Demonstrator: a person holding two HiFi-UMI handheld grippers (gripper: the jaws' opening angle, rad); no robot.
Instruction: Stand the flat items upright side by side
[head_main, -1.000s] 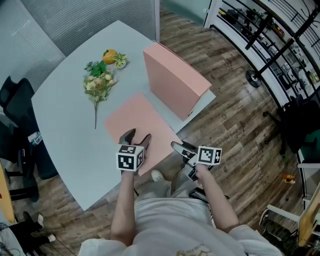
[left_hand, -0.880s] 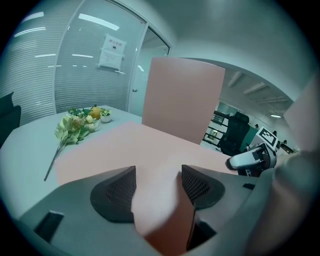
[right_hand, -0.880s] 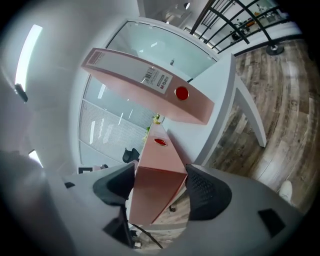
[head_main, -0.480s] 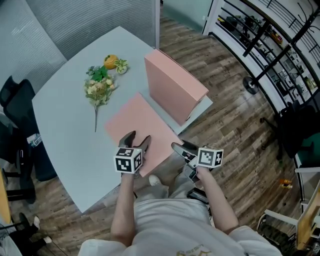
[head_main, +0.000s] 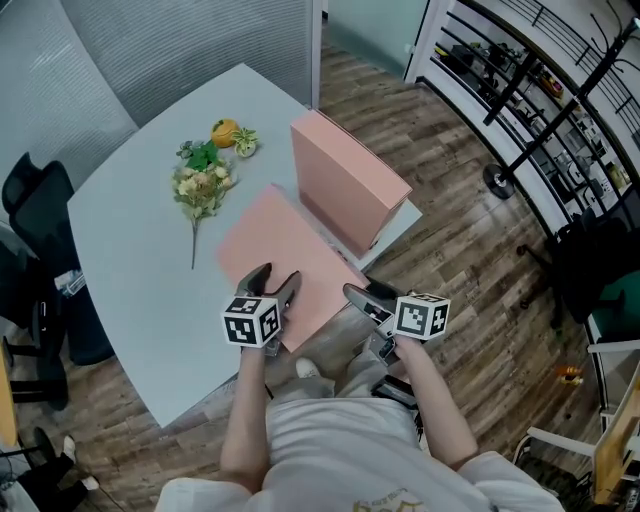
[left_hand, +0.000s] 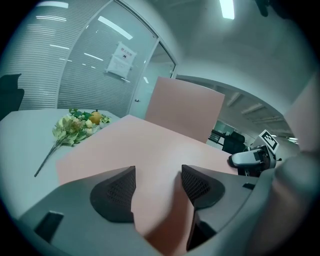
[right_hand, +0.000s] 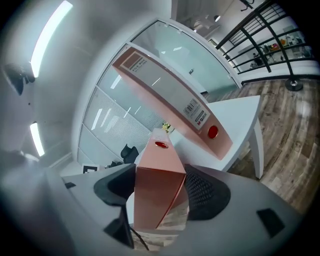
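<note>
A pink binder (head_main: 285, 245) lies flat on the pale table (head_main: 130, 240), its near corner over the table's edge. A second pink binder (head_main: 345, 180) stands upright just behind it, also seen in the left gripper view (left_hand: 187, 112) and, spine forward, in the right gripper view (right_hand: 170, 95). My left gripper (head_main: 277, 275) hangs open low over the flat binder's near edge, whose cover (left_hand: 145, 147) shows between the spread jaws (left_hand: 157, 182). My right gripper (head_main: 362, 298) is at the near right corner, shut on the flat binder's spine (right_hand: 159, 170).
A bunch of artificial flowers (head_main: 200, 185) and a small orange fruit (head_main: 224, 132) lie at the table's far left. A dark office chair (head_main: 30, 200) stands left of the table. Black shelving (head_main: 540, 70) lines the right side over wooden floor.
Nothing has clearly moved: both grippers keep their places at the flat binder's near edge. Only the head camera has shifted slightly.
</note>
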